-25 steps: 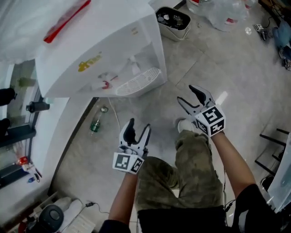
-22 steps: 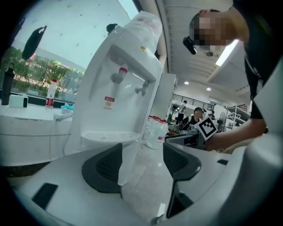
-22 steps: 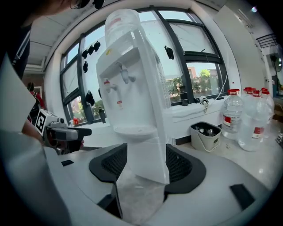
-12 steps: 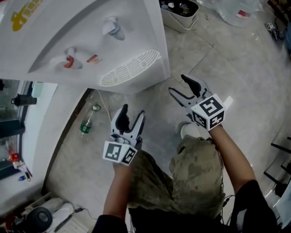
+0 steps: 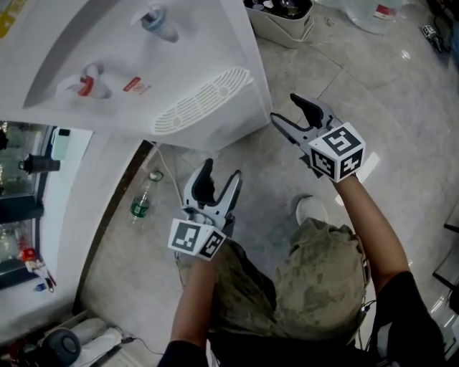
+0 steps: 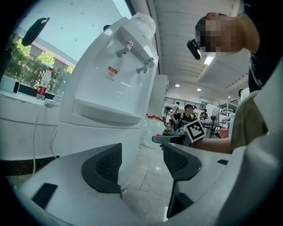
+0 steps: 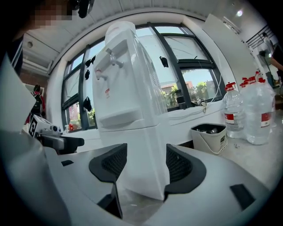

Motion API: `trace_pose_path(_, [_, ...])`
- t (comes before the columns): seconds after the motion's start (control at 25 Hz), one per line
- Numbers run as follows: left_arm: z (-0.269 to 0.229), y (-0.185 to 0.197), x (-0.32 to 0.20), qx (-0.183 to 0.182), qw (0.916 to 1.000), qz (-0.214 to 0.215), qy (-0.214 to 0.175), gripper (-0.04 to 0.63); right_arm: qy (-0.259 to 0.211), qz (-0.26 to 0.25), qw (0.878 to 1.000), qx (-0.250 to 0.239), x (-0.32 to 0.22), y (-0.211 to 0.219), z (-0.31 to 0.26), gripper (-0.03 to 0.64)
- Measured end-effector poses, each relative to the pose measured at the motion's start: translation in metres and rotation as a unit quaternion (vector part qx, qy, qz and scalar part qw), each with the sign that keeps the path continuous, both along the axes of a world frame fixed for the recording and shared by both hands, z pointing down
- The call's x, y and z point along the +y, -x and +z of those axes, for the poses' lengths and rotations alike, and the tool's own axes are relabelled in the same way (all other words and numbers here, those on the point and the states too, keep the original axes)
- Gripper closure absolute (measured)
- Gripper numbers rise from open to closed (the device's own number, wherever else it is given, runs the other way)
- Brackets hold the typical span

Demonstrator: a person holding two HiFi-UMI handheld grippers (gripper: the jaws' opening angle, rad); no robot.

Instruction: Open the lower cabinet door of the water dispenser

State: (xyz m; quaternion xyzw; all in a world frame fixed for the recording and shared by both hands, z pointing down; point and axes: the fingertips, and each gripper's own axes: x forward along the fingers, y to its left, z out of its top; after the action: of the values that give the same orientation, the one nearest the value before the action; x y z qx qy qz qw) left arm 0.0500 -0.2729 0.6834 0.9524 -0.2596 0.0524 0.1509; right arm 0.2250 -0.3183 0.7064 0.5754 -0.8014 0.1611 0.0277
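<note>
1. The door (image 7: 126, 152) is the lower front panel of the dispenser (image 5: 179, 64), under the drip tray (image 5: 203, 107). It looks shut and nothing touches it.
2. Over the last second the dispenser has grown larger in the head view. Both tools have sunk from waist height toward its base, so the person seems to be crouching to door level. I judge this to be the approach only, with the opening itself not yet begun.
3. The right tool (image 5: 285, 109) is the nearer one, just off the dispenser's front corner. Its jaws stand wide apart and empty. In its own view the door's edge is framed between them, close but not reached.
4. The left tool (image 5: 221, 172) also gapes wide with nothing in it. The door lies ahead and to the left of its jaws, further off.
5. A bottle (image 5: 143, 199) lies on the floor (image 5: 401, 107) beside the dispenser, and a bin (image 5: 283, 18) stands behind it.
</note>
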Motion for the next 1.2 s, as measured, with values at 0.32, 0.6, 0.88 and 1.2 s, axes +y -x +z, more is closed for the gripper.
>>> trace_pose_path(0.32, [0.011, -0.011, 0.000, -0.005, 1.0000, 0.001, 0.006, 0.325, 0.013, -0.046, 0.999, -0.020, -0.039, 0.002, 0.019, 0.371])
trace_pose_path(0.6, [0.024, -0.023, 0.004, -0.012, 0.9996, 0.015, 0.021, 0.324, 0.007, -0.093, 0.996, 0.012, -0.061, 0.010, 0.026, 0.370])
trace_pose_path(0.88, [0.029, -0.020, -0.002, -0.012, 0.9996, -0.007, 0.026, 0.324, 0.003, -0.121, 0.992, 0.025, -0.077, 0.020, 0.034, 0.368])
trace_pose_path(1.2, [0.034, -0.013, -0.009, -0.019, 0.9993, -0.016, 0.027, 0.324, -0.011, -0.174, 0.984, 0.028, -0.087, 0.020, 0.035, 0.351])
